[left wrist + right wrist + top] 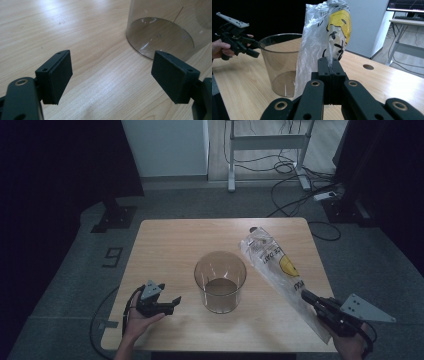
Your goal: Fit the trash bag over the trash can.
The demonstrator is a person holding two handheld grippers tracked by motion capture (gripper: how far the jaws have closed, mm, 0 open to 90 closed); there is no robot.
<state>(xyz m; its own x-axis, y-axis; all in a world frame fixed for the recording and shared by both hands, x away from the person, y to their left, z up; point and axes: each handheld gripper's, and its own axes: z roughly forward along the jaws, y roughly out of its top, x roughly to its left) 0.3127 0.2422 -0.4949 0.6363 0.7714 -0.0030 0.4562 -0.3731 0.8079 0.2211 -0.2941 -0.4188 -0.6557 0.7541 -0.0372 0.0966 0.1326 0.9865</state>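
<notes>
Gripping plastic bag (324, 37), right tongs (329, 65) clamped on its edge, bag raised beside clear bin (220, 281); left tongs (111, 75) apart, empty; bag not yet in bin

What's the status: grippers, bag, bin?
Right gripper shut on bag. Left gripper open, beside bin. Nothing blocking the bin mouth.

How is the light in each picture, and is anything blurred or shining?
High view: dim, dark at the sides, the table evenly lit. Left gripper view: bright glare patches on the wood, the clear bucket sharp, the near jaws slightly soft. Right gripper view: the plastic bag glints, black background at left.
</notes>
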